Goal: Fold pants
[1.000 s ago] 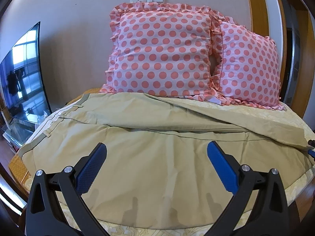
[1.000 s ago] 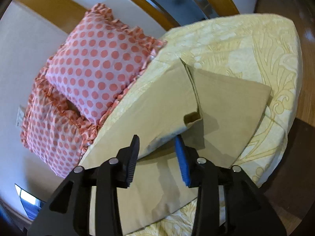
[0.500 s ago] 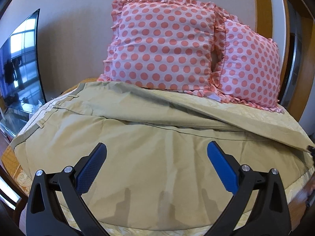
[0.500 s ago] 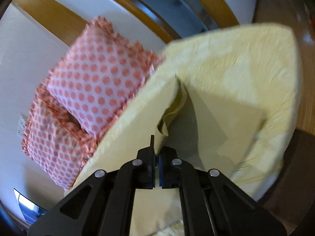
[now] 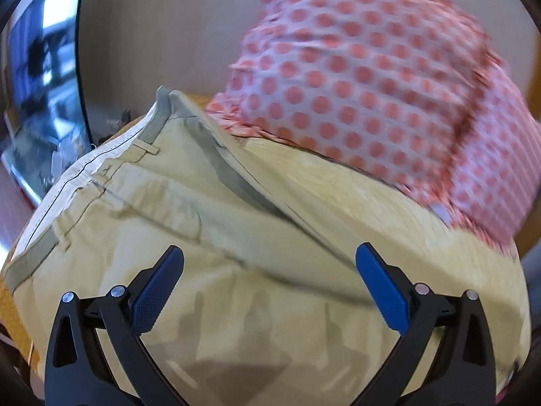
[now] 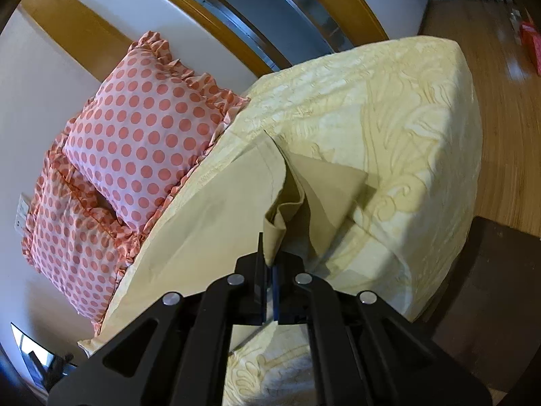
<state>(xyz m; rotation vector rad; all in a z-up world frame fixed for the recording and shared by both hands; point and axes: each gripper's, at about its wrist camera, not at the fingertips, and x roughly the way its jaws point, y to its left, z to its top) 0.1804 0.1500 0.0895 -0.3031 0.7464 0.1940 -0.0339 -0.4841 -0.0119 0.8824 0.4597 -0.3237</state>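
While flat on bed (image 6: 422,108), pants (image 5: 236,304) run lengthwise waistband-left to cuff-right; right claw (image 6: 269,264) clamped on lifted cuff; left claw (image 5: 268,287) spread wide, empty, nearer waistband.

Left wrist view hangs close over the pants (image 5: 209,237), facing the pillows (image 5: 372,84); right view shares both from the side
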